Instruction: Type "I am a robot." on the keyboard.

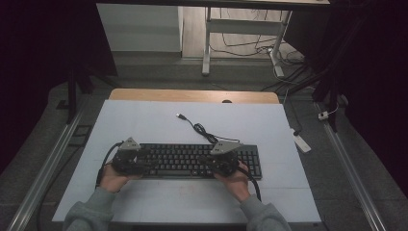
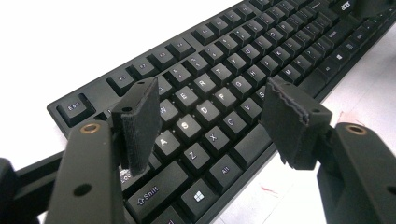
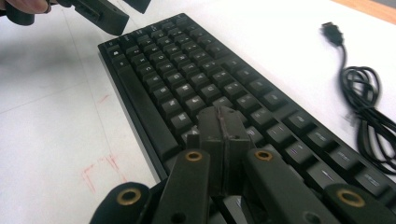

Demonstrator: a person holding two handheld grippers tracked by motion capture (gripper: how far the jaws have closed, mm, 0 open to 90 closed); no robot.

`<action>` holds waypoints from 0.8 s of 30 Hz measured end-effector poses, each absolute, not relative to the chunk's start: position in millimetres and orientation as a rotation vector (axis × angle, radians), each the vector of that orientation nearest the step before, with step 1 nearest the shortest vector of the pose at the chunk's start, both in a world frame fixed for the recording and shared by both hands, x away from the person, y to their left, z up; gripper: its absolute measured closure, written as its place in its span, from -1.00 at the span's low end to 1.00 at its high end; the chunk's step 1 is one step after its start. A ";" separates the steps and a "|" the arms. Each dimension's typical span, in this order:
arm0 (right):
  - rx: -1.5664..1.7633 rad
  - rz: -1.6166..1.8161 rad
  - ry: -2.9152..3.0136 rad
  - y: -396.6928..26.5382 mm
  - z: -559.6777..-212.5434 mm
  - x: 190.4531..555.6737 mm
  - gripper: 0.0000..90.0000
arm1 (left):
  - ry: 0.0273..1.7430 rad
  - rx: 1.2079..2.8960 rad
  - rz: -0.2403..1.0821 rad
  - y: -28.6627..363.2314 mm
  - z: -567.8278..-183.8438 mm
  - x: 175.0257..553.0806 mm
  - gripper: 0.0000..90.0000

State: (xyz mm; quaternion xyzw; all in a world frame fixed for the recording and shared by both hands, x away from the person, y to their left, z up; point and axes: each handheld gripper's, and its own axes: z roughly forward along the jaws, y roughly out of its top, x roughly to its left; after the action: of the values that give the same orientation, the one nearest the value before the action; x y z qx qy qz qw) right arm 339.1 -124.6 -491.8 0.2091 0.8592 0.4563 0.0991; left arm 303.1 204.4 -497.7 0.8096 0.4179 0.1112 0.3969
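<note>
A black keyboard (image 1: 192, 160) lies across the white table top, its cable (image 1: 201, 129) coiled behind it and ending in a USB plug (image 1: 181, 116). My left gripper (image 2: 210, 119) hovers open over the keyboard's (image 2: 219, 88) left end, above the letter keys, with nothing between its pads. My right gripper (image 3: 223, 120) is shut, pads pressed together with nothing between them, its tip low over the keys right of the space bar on the keyboard (image 3: 187, 79). In the high view the left gripper (image 1: 129, 159) and right gripper (image 1: 220, 159) sit at the keyboard's two halves.
The white table top (image 1: 144, 125) has a wooden strip along its far edge (image 1: 192, 95). The coiled cable (image 3: 369, 112) lies right of the right gripper. A white power strip (image 1: 302, 143) lies on the floor to the right. Faint red marks (image 3: 100, 170) show near the table's front.
</note>
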 end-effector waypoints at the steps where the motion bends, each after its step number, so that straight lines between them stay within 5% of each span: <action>1: 0.614 1.348 2.548 -121.4 -492.7 339.7 0.99 | 1.059 2.051 0.282 204.4 -497.8 303.1 -0.17; 24: 0.575 1.231 2.673 -70.0 -511.9 347.2 0.99 | 1.053 2.066 0.281 203.2 -499.3 303.8 -0.18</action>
State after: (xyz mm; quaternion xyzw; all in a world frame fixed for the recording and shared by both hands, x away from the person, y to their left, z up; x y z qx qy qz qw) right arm 347.2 -70.0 -511.9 0.1913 0.8892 0.4094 0.0716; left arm 303.8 203.2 -499.3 0.8136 0.4149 0.1107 0.3920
